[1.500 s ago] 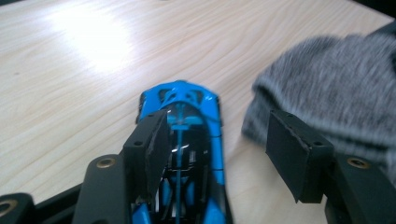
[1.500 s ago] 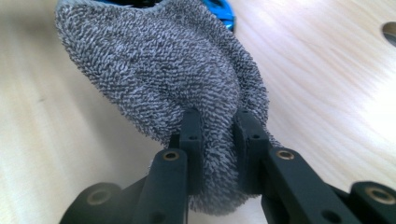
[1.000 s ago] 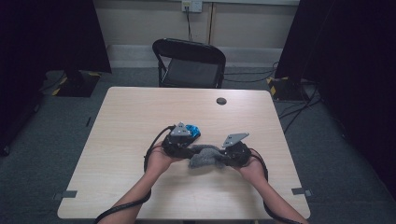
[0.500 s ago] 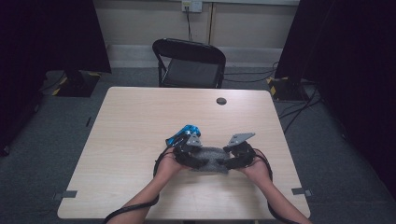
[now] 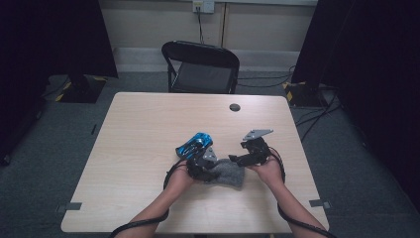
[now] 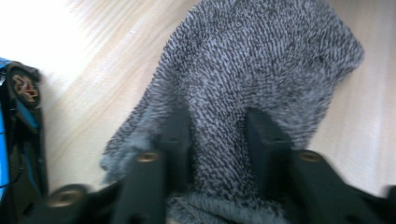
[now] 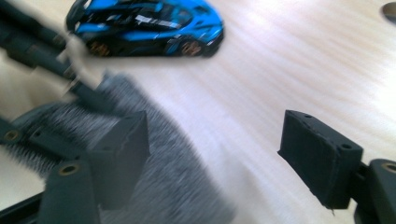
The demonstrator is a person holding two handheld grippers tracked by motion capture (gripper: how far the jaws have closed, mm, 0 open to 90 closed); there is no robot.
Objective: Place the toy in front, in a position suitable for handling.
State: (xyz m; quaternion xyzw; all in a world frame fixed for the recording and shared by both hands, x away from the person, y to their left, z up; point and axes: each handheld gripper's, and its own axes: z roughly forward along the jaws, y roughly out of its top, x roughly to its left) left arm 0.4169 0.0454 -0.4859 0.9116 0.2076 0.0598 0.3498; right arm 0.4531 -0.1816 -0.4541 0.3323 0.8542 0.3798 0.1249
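Grey knitted sock (image 5: pixel 229 172) is lying flat on the wooden table (image 5: pixel 138 129) near the front edge, between both hands, with a blue toy car (image 5: pixel 194 144) just beyond it. Left gripper (image 6: pixel 215 135) is pinching a fold of the sock, its jaws having just been closing on the fabric. Right gripper (image 7: pixel 219 154) is standing wide apart over the sock's edge, jaws having just been opening, holding nothing.
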